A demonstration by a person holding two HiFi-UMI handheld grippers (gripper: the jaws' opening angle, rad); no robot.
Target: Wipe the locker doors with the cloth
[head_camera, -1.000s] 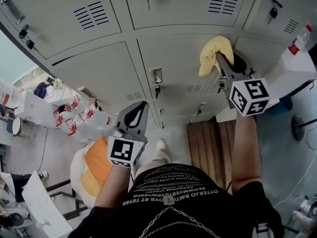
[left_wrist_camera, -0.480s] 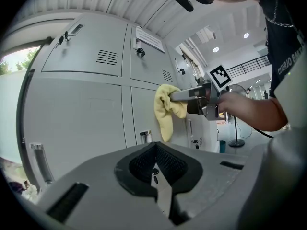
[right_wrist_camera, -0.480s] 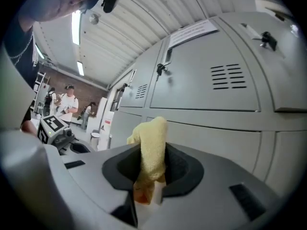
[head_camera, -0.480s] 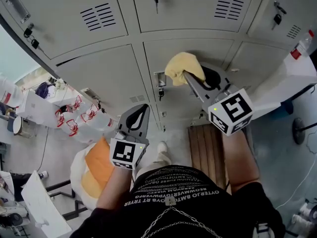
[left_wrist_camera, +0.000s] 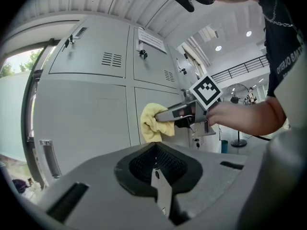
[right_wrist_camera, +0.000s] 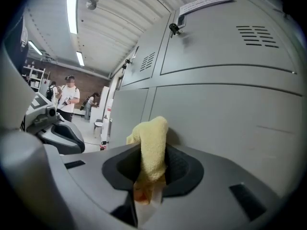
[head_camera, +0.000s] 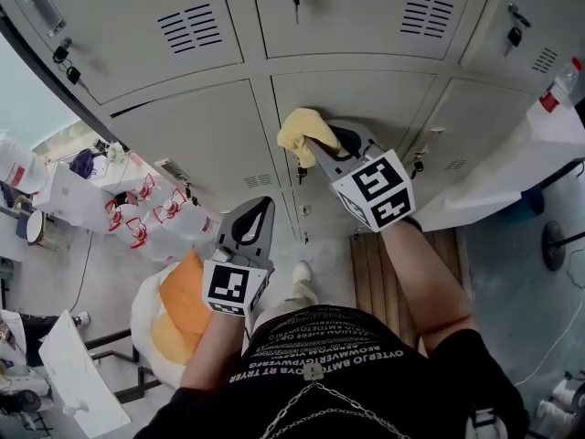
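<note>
Grey locker doors (head_camera: pixel 183 126) fill the wall; the cloth (head_camera: pixel 300 126) has slid left across one, clenched in the right gripper's (head_camera: pixel 315 149) fingers; the left gripper's (head_camera: pixel 259 207) fingers are closed, empty

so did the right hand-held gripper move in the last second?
Yes. The right hand-held gripper, shut on the yellow cloth, slid left across the locker door, from its right edge to the key lock at its left.

Locker doors (head_camera: pixel 183 126): upper frame, full width. Cloth (head_camera: pixel 300 126): centre frame, against the doors, in right gripper (head_camera: pixel 315 152). Left gripper (head_camera: pixel 259 207): below-left of cloth, apart from it.
</note>
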